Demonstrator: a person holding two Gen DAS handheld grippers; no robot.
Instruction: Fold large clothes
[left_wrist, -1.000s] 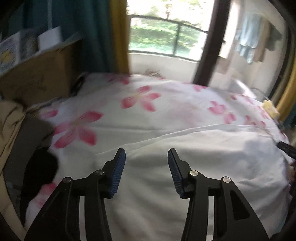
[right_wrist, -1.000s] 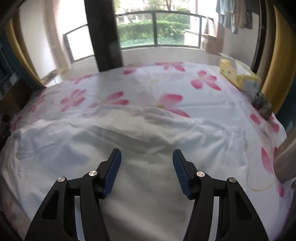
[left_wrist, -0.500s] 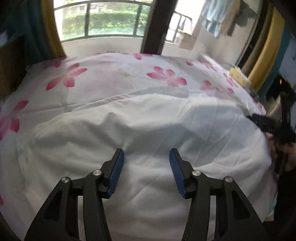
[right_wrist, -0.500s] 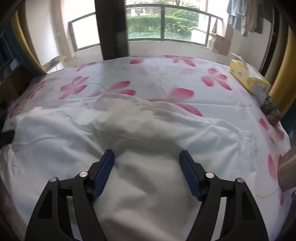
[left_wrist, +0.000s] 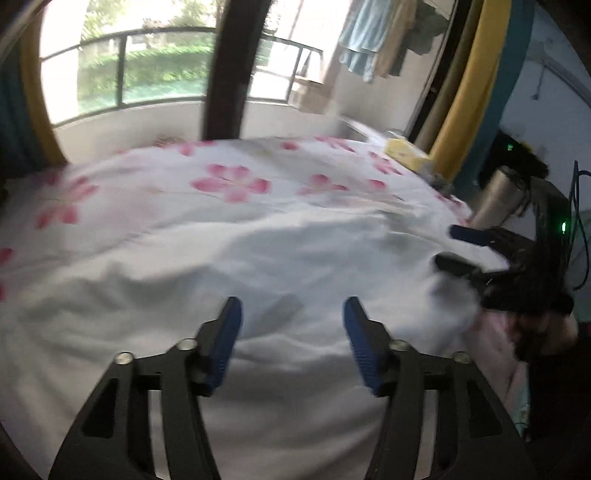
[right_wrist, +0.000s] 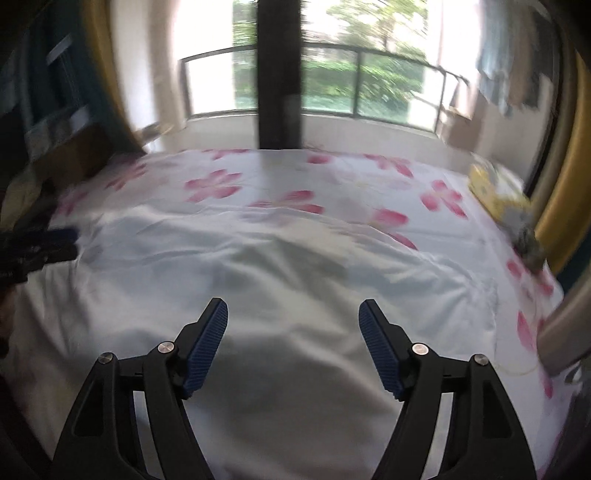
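A large white garment (left_wrist: 258, 258) lies spread over a bed with a white, pink-flowered sheet (left_wrist: 229, 184). My left gripper (left_wrist: 292, 306) hovers over the garment's near part; its jaws are opening and nothing is between them. In the right wrist view the same garment (right_wrist: 295, 266) fills the middle, and my right gripper (right_wrist: 293, 306) stands open above it, empty. The right gripper (left_wrist: 454, 248) also shows at the garment's right edge in the left wrist view. The left gripper (right_wrist: 55, 243) shows at the garment's left edge in the right wrist view. Both views are motion-blurred.
A yellow tissue box (right_wrist: 491, 188) and a small dark bundle (right_wrist: 528, 243) sit along the bed's right side. Behind the bed are a dark pillar (right_wrist: 279, 74) and a balcony railing (right_wrist: 369, 59). Boxes and shelves (right_wrist: 62, 147) stand at the left, a metal cylinder (left_wrist: 498, 195) at the right.
Both grippers' jaws stand wider than before. The left wrist view has swung rightward across the bed, bringing the right gripper into sight. The right wrist view has shifted and blurred.
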